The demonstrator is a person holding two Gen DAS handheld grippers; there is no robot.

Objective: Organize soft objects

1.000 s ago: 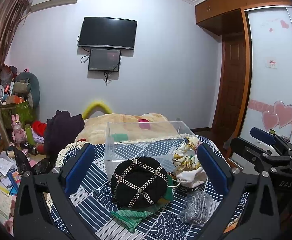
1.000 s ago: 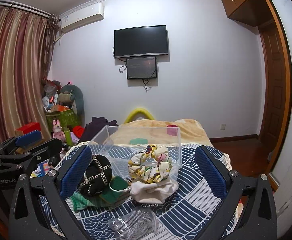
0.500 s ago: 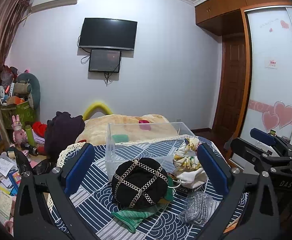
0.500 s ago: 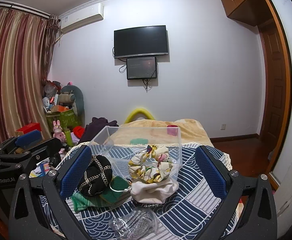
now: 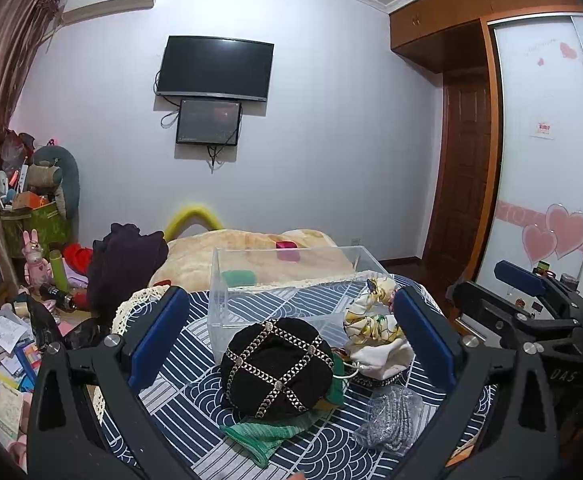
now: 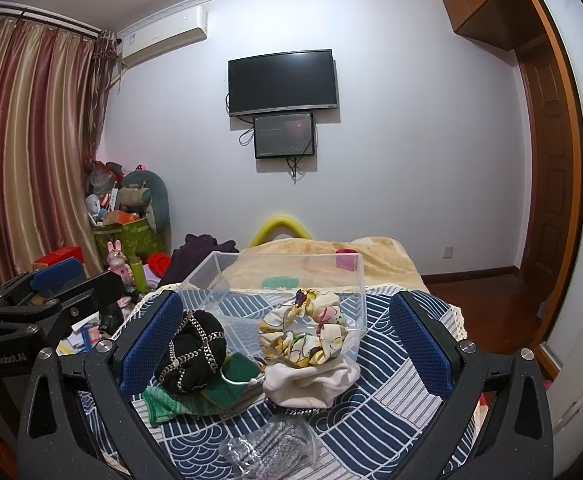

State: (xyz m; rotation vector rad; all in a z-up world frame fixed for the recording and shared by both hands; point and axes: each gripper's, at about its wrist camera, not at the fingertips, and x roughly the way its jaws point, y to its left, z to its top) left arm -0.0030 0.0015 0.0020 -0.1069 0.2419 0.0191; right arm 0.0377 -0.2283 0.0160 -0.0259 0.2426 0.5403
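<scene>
A black hat with gold chain lattice (image 5: pixel 277 368) lies on green cloth (image 5: pixel 263 434) on a small table with a blue wave-pattern cloth (image 5: pixel 195 396). Right of it a floral scrunchie (image 5: pixel 367 320) rests on a white cloth (image 5: pixel 379 358); a clear bag of silver material (image 5: pixel 391 420) lies in front. A clear plastic box (image 5: pixel 283 292) stands behind them. My left gripper (image 5: pixel 291 340) is open, held back from the hat. My right gripper (image 6: pixel 287 340) is open, facing the scrunchie (image 6: pixel 303 334), white cloth (image 6: pixel 311 380), hat (image 6: pixel 193 354), silver bag (image 6: pixel 267 452) and box (image 6: pixel 283 284).
A bed with a tan blanket (image 5: pixel 251 256) lies beyond the table. Clutter, toys and papers (image 5: pixel 15 320) cover the floor at left. A wardrobe and wooden door (image 5: pixel 467 176) are at right. Striped curtains (image 6: pixel 27 152) hang at left in the right wrist view.
Both grippers stay open; the left view has shifted only slightly. Objects on the table have not moved.
</scene>
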